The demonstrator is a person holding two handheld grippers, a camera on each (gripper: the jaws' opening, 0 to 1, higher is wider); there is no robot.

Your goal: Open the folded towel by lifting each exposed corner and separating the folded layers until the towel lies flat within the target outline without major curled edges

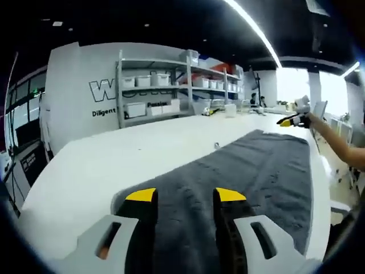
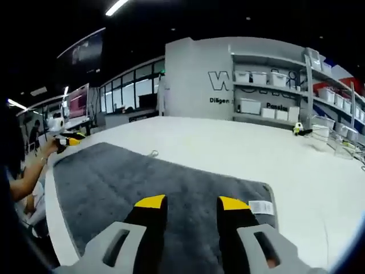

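While towel (image 1: pixel 251 171) lies flat | white table (image 1: pixel 114 160) open around edges

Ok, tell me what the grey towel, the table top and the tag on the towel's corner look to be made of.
Towel: dark grey terry or microfibre cloth, going by its matte, fuzzy nap. Table top: white, smooth, faintly glossy, probably laminate or painted board; the pictures leave it open. Tag: white printed label, likely woven fabric or paper-like satin; too small to tell.

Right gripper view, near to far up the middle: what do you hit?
Right gripper → grey towel → bare white table → white wall with lettering.
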